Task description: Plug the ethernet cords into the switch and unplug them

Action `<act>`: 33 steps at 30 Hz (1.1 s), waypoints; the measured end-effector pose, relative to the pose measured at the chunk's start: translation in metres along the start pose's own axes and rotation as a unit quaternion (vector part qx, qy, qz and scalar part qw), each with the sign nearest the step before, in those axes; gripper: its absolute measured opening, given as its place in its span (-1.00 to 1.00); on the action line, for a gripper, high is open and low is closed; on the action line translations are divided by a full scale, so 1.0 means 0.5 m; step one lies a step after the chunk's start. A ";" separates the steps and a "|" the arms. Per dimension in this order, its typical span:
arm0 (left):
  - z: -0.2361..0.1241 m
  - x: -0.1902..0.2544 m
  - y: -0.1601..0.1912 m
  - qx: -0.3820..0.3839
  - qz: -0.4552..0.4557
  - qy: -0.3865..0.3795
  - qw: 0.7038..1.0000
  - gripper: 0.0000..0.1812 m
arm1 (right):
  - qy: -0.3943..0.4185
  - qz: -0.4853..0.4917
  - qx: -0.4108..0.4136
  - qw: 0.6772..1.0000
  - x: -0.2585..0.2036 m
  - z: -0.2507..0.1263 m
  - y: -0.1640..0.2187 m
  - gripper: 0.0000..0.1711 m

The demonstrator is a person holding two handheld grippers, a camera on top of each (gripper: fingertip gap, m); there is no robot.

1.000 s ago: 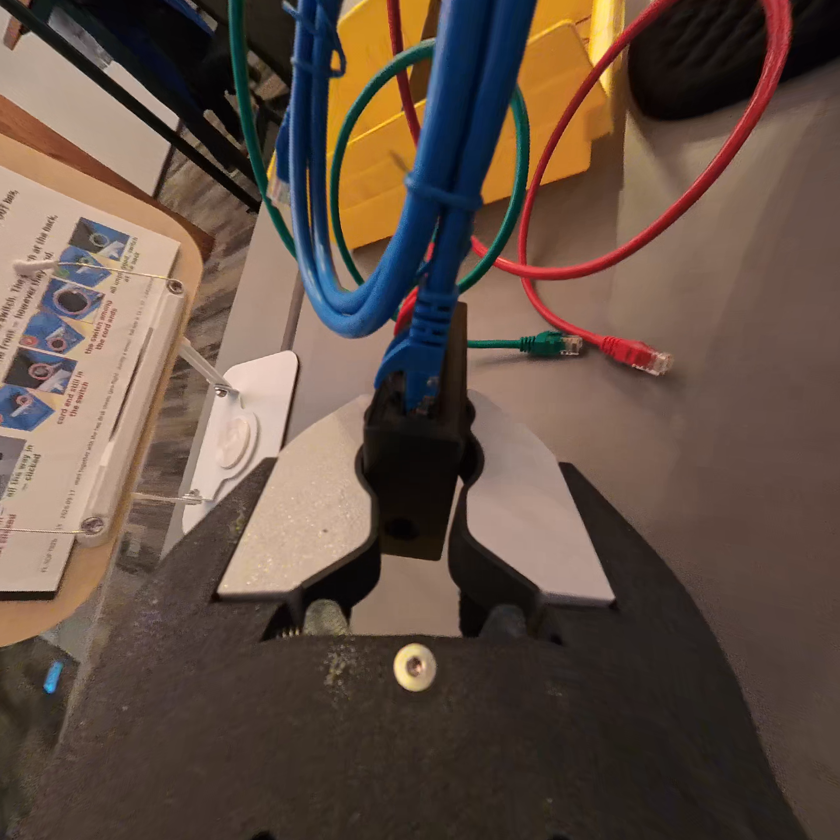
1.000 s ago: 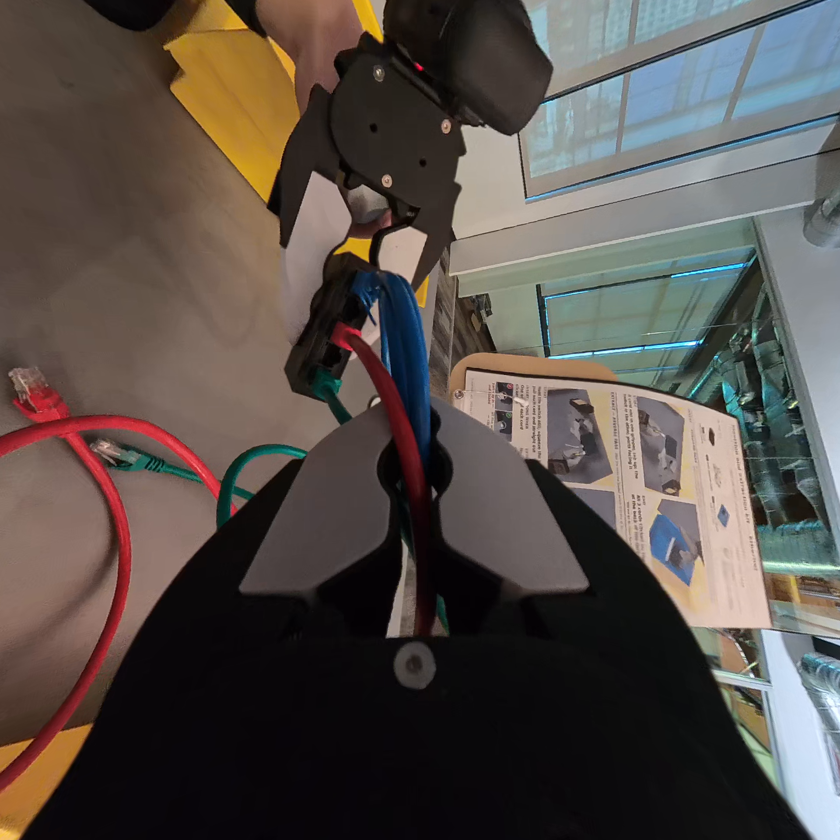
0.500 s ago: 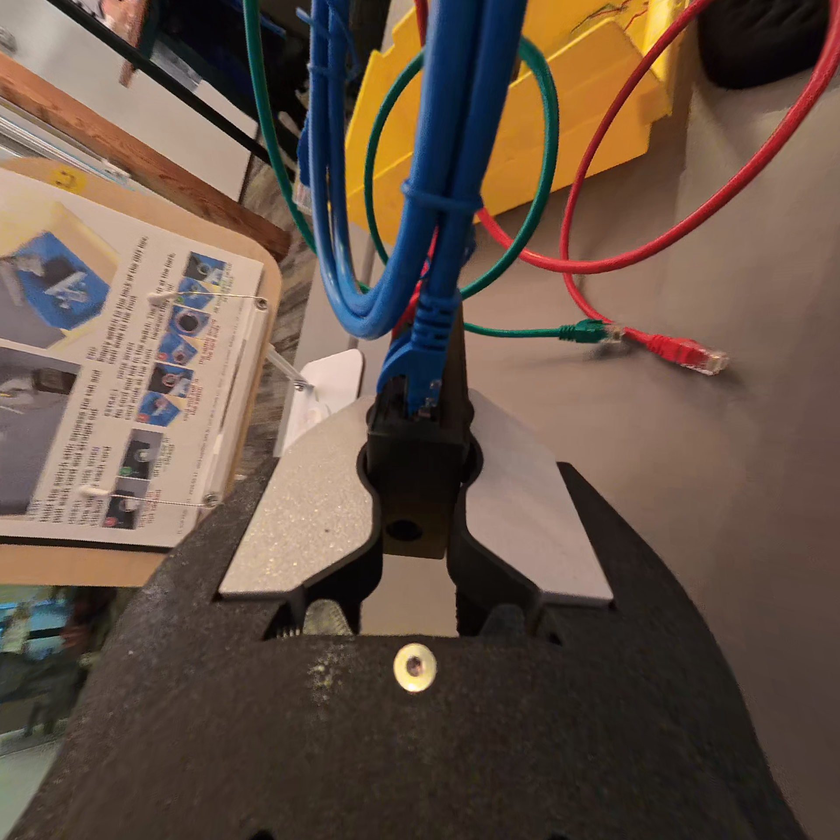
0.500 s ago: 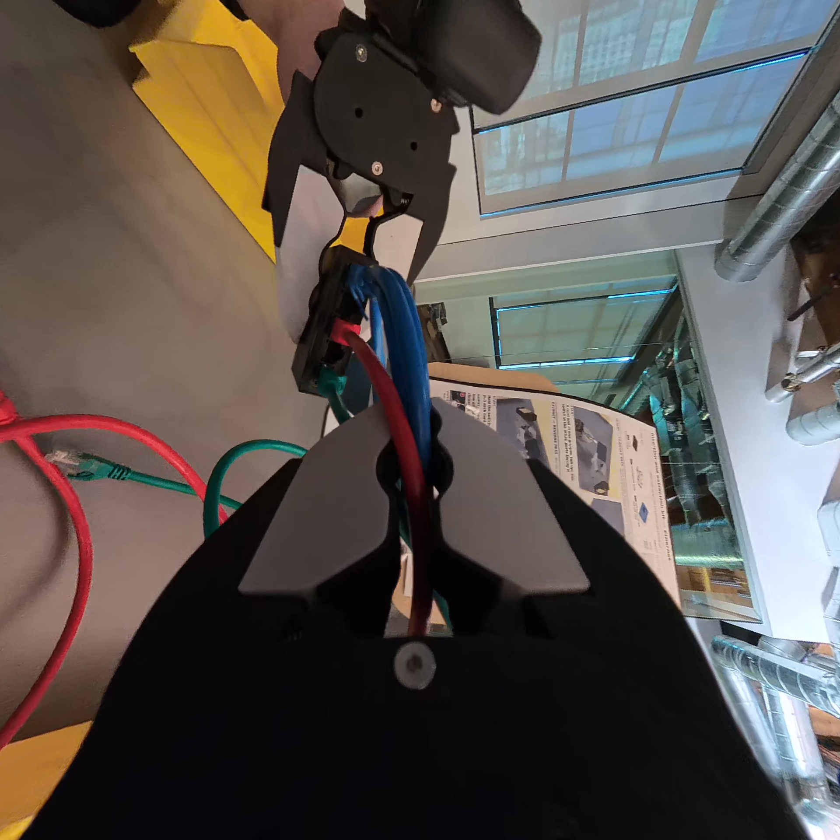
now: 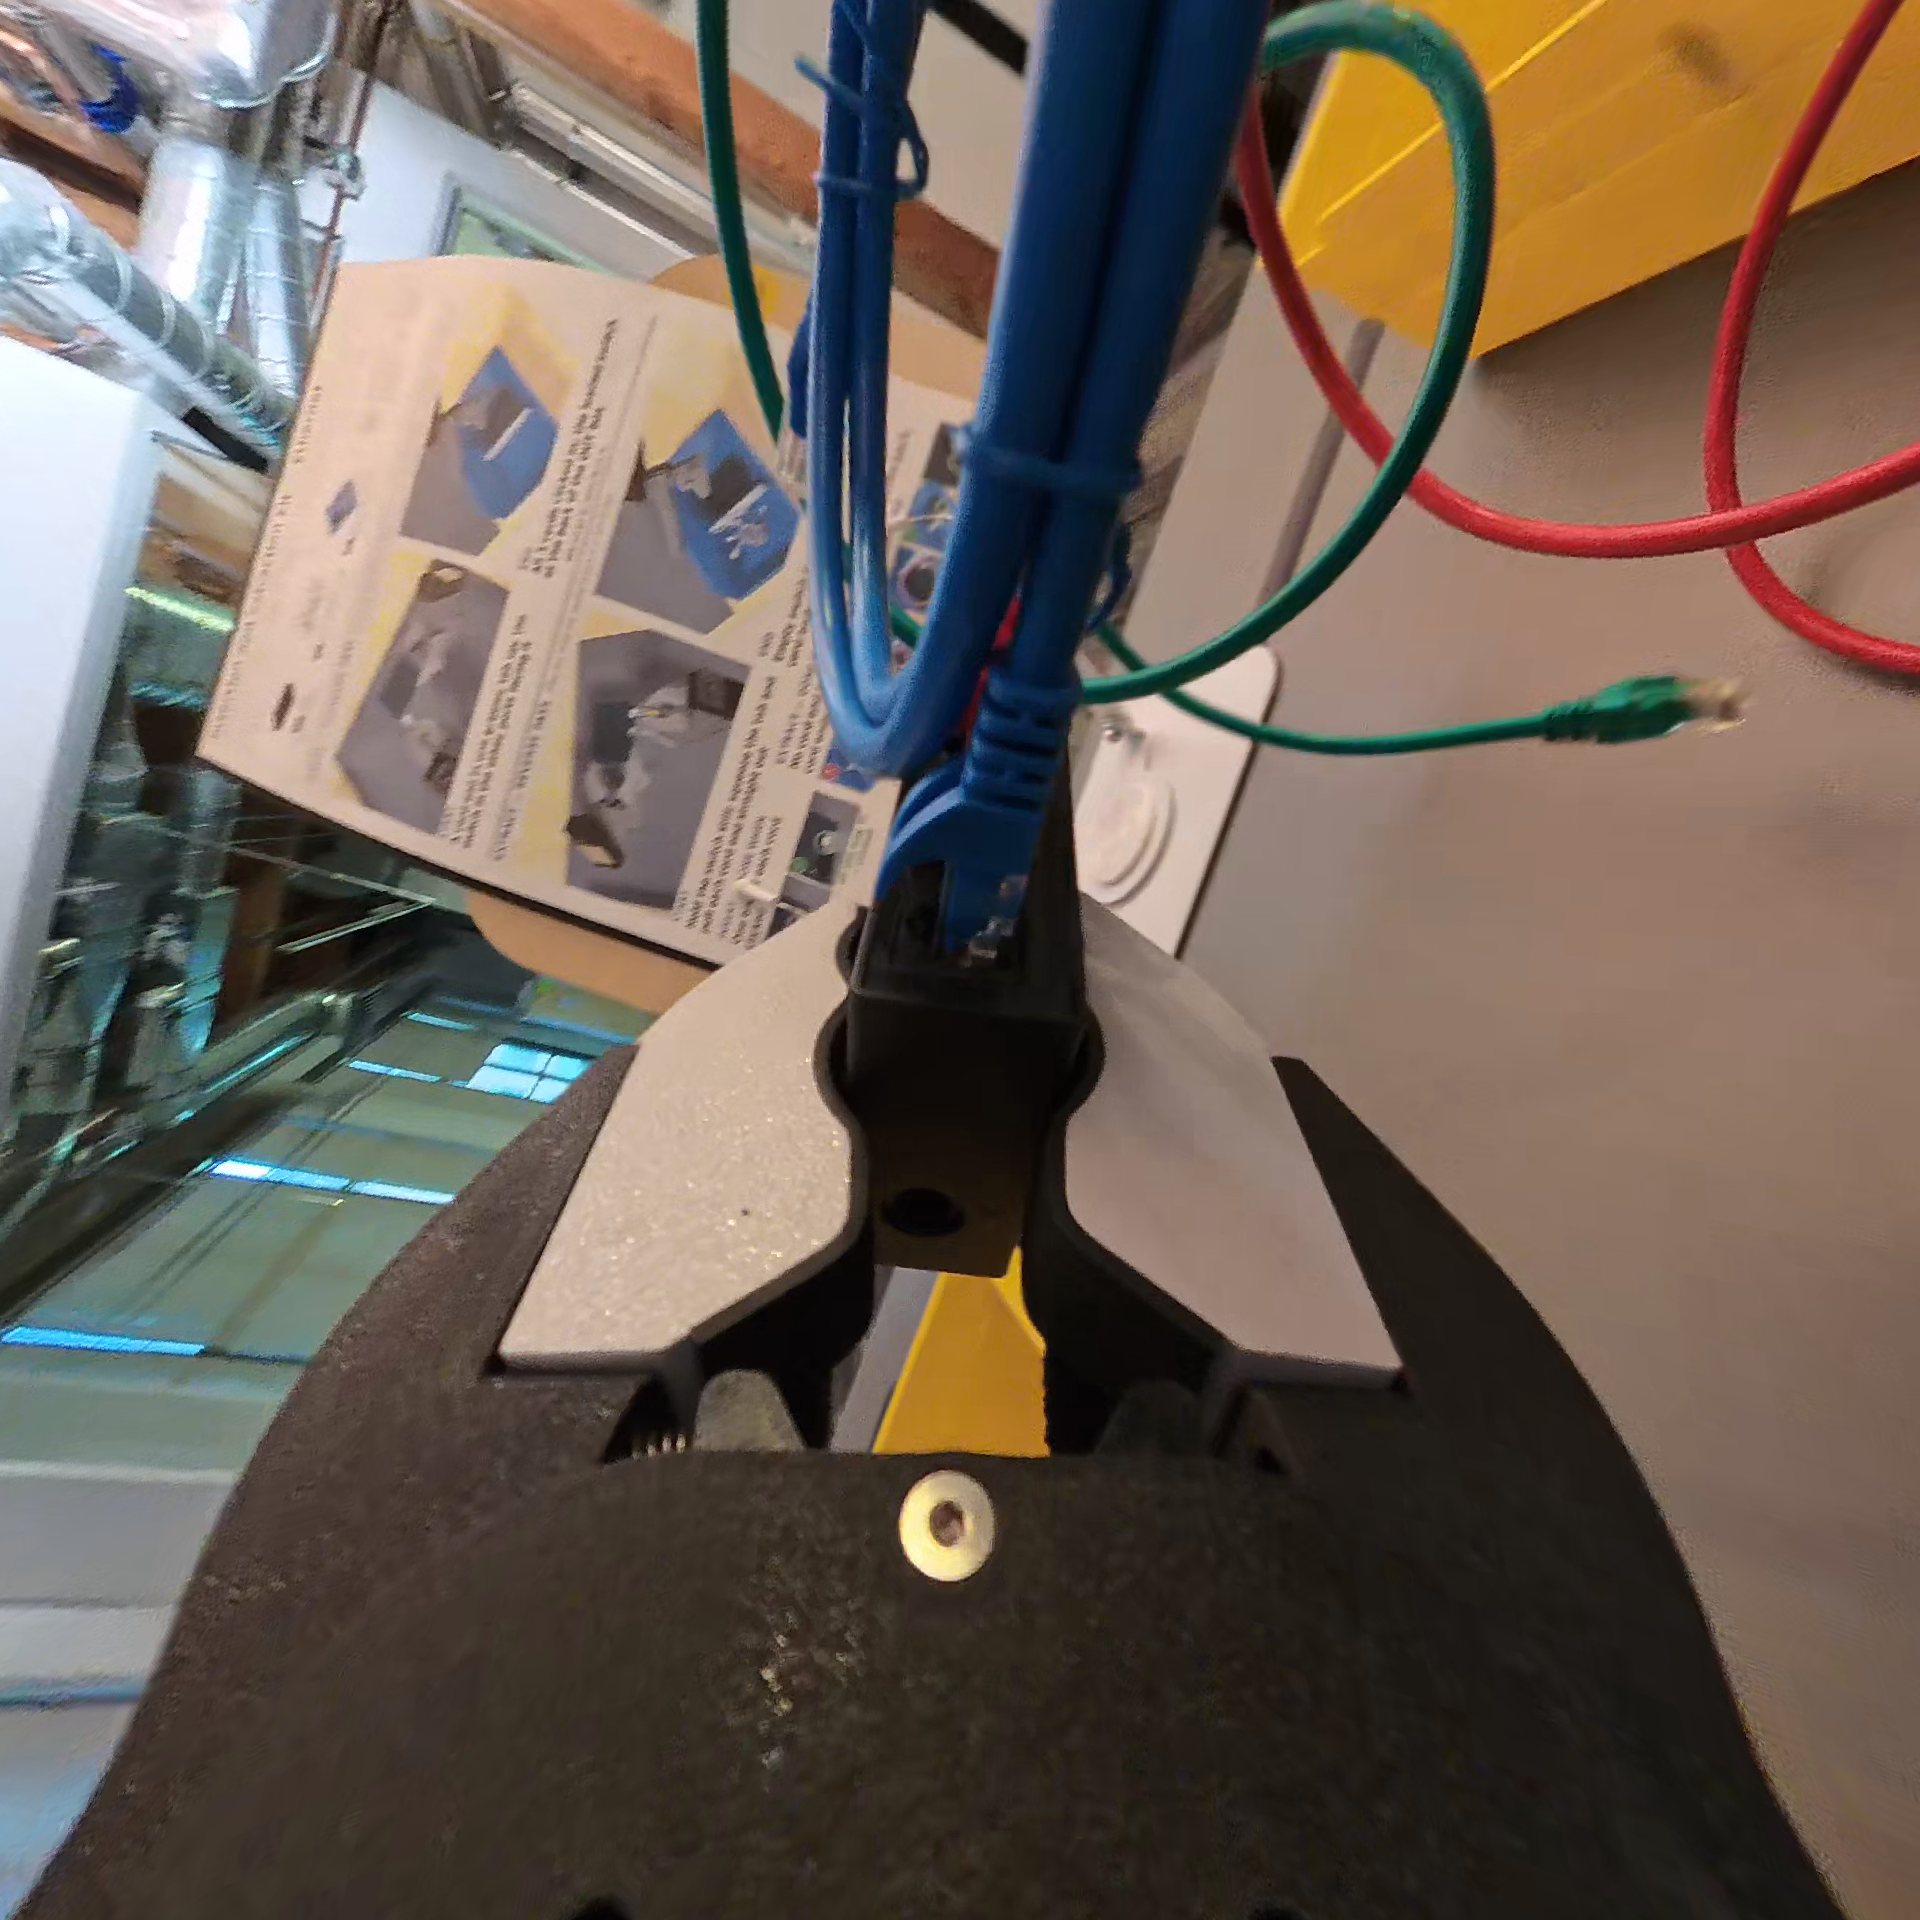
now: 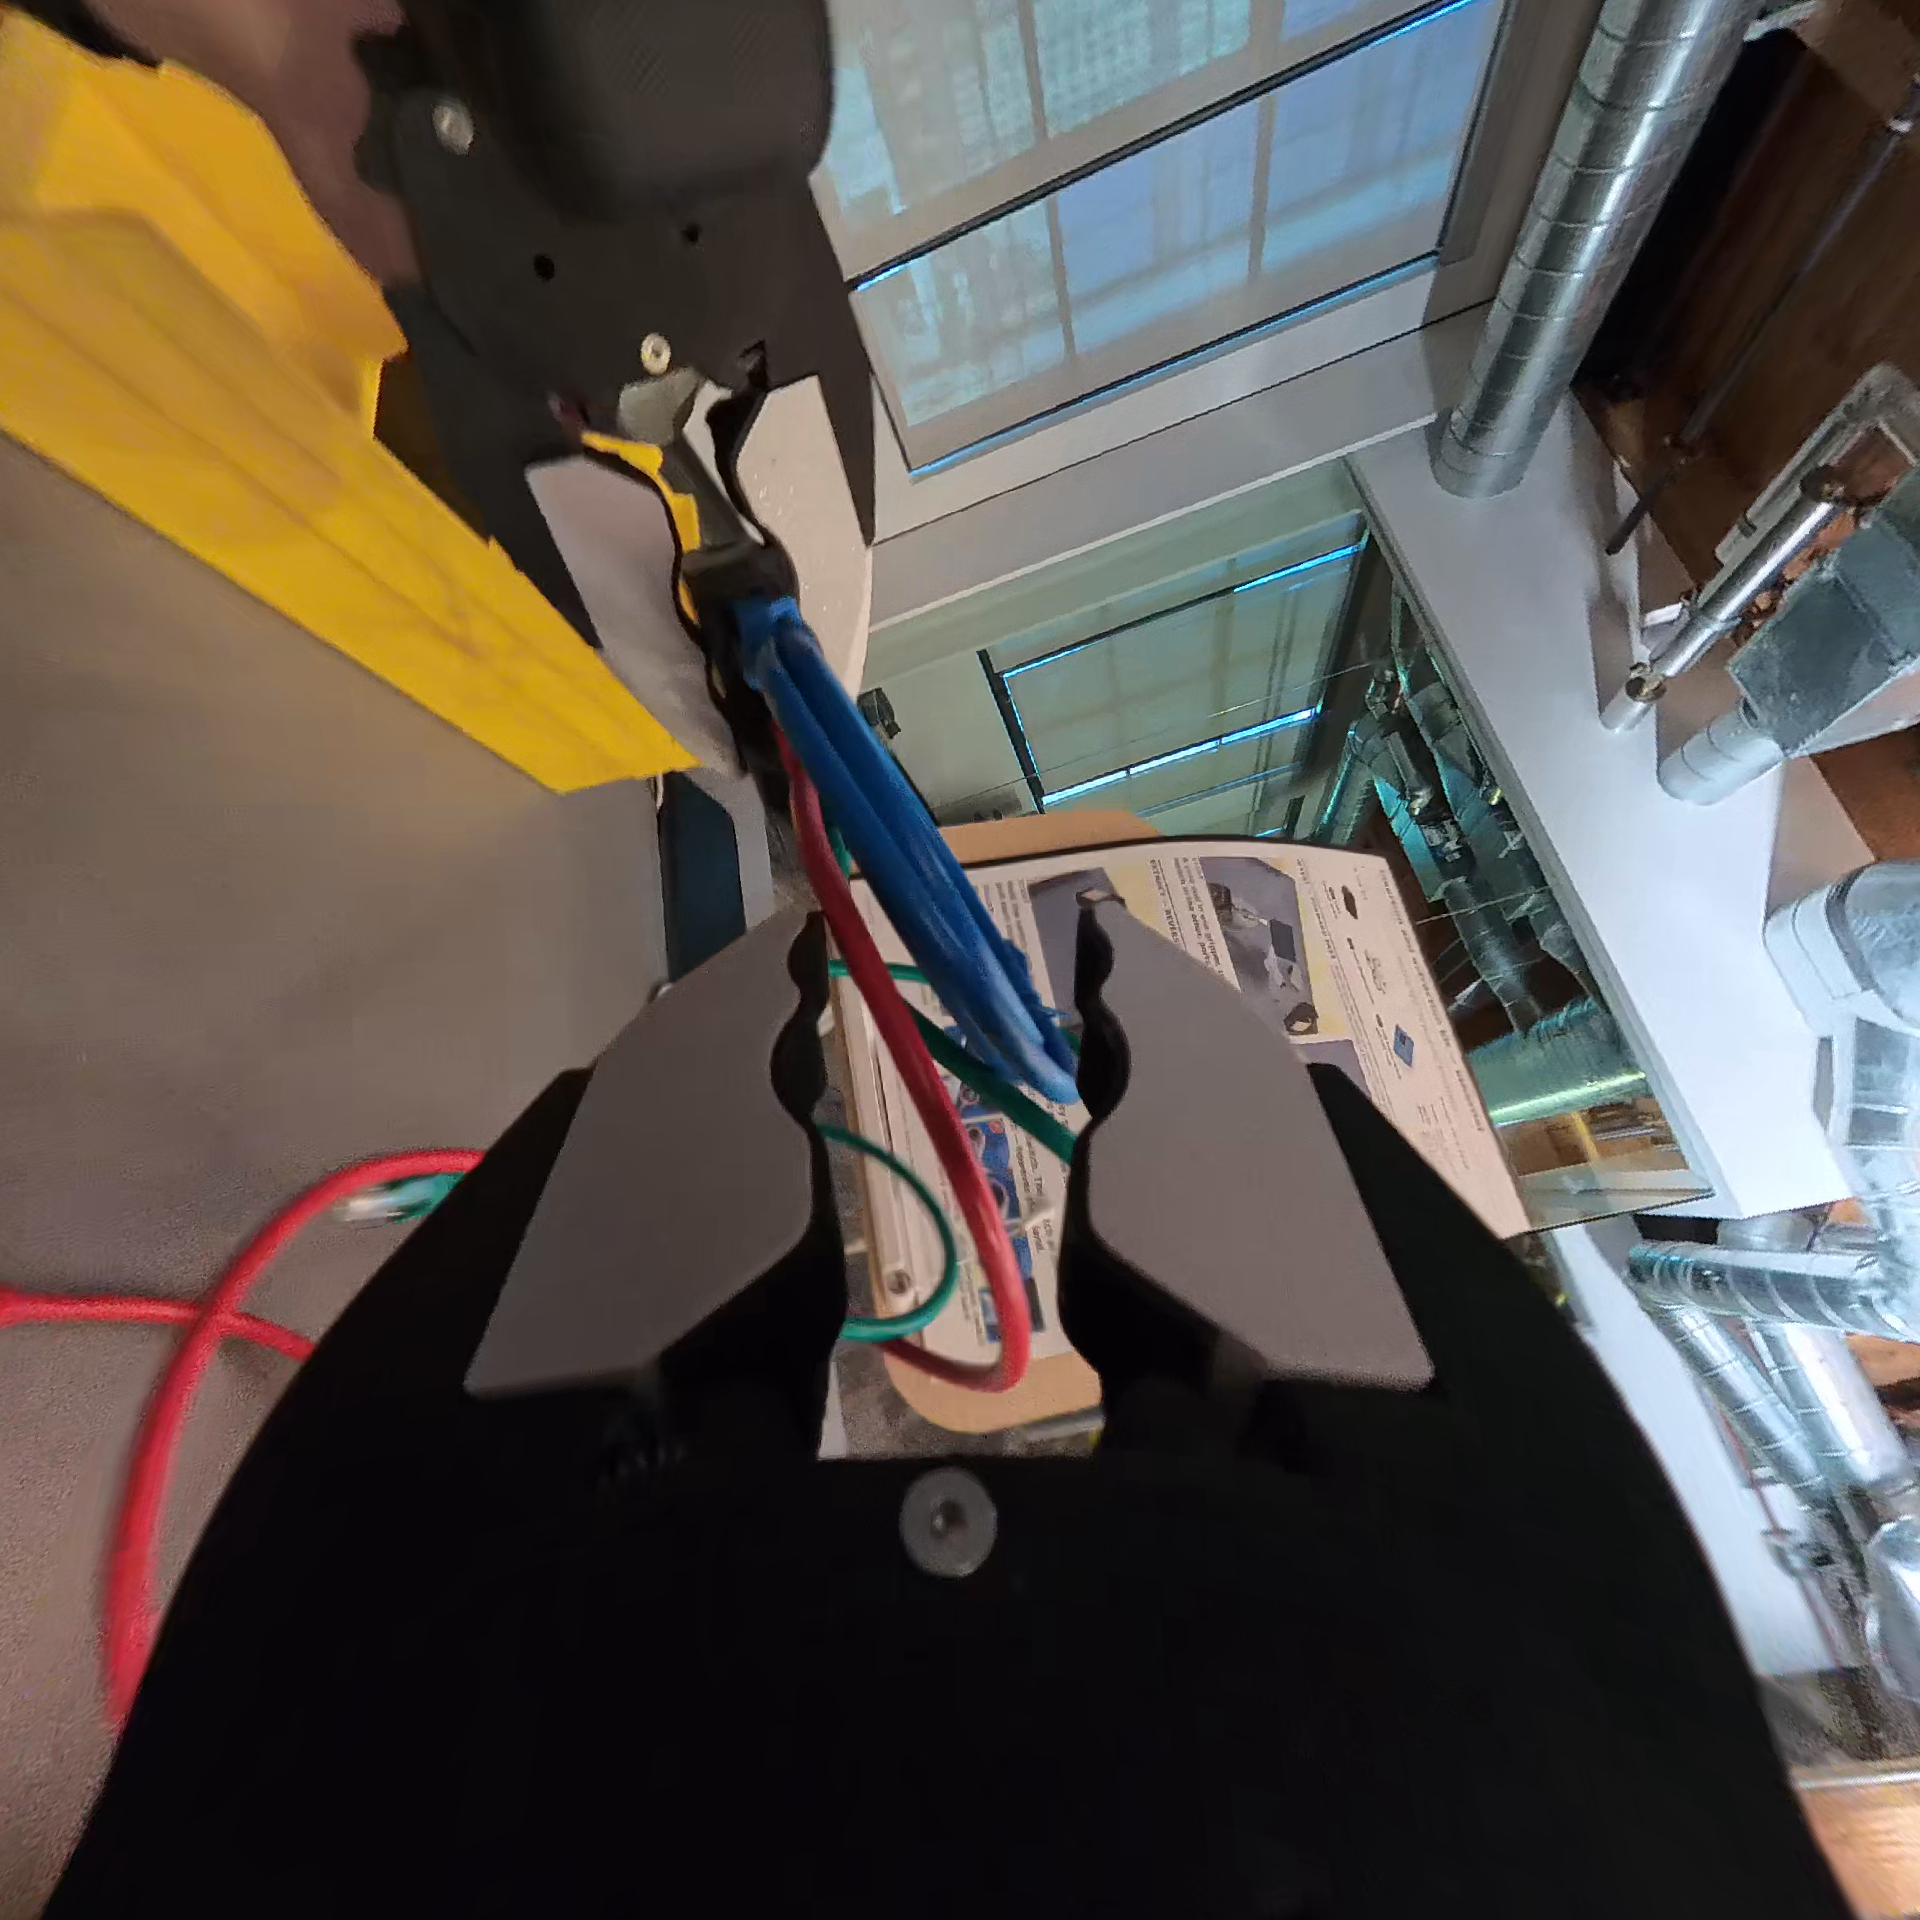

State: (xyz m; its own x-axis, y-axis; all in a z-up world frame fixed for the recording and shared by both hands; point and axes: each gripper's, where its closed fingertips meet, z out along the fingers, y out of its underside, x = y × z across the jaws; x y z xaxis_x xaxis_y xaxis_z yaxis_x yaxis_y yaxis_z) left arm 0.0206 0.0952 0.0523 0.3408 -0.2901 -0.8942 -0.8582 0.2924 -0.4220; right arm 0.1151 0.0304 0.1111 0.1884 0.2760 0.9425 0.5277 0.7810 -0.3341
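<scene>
My left gripper (image 5: pixel 961 971) is shut on the small black switch (image 5: pixel 956 1122) and holds it in the air beside the grey table (image 5: pixel 1558 1195). A bundled blue cord (image 5: pixel 1003 800) is plugged into the switch's top port. Red (image 5: pixel 1756 436) and green (image 5: pixel 1351 520) cords loop away from it; the green cord's loose plug (image 5: pixel 1621 717) hangs free. My right gripper (image 6: pixel 951 935) is open, with the red cord (image 6: pixel 904 1029), green cord (image 6: pixel 935 1049) and blue bundle (image 6: pixel 914 873) running between its fingers, untouched. The right wrist view shows the left gripper (image 6: pixel 686 499) holding the switch (image 6: pixel 743 577).
A yellow bin (image 5: pixel 1579 166) stands on the table; it also shows in the right wrist view (image 6: pixel 239 457). An instruction sheet on a board (image 5: pixel 561 623) stands at the table's edge on a white base (image 5: pixel 1174 800). Windows and metal ducts fill the background.
My right gripper has opened and let go of the cords it was pinching. Both views have tilted away from the table. The left gripper still holds the switch with the blue cord plugged in.
</scene>
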 end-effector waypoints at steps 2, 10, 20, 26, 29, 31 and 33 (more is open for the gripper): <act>-0.003 -0.013 0.004 -0.005 0.005 -0.017 1.000 -0.67 | -0.003 0.044 0.013 0.999 0.001 0.006 -0.019 -0.46; -0.010 -0.044 0.030 -0.027 0.017 -0.047 0.998 -0.67 | -0.082 0.155 0.071 0.982 -0.045 0.019 -0.102 -0.50; 0.002 -0.008 0.029 -0.054 0.030 -0.009 0.998 -0.67 | -0.041 0.040 0.008 0.998 -0.077 0.059 -0.059 -0.51; 0.016 0.017 0.036 -0.074 0.053 0.004 0.996 -0.68 | -0.043 -0.004 -0.018 0.999 -0.098 0.072 -0.046 -0.51; 0.018 0.025 0.030 -0.069 0.054 0.009 0.996 -0.67 | -0.049 -0.005 -0.025 0.998 -0.104 0.076 -0.033 -0.51; 0.017 0.030 0.023 -0.063 0.053 0.012 0.997 -0.67 | -0.055 -0.003 -0.037 0.998 -0.109 0.080 -0.018 -0.51; 0.015 0.031 0.015 -0.059 0.056 0.012 0.997 -0.67 | -0.058 -0.007 -0.053 0.997 -0.114 0.086 -0.004 -0.51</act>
State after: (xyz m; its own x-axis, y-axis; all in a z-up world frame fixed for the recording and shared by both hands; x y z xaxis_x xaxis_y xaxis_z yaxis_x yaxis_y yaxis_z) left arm 0.0223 0.0999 0.0338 0.2329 -0.2838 -0.9302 -0.9297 0.2157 -0.2986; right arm 0.0677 0.0370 0.0580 0.0868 0.3340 0.9386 0.6158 0.7226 -0.3141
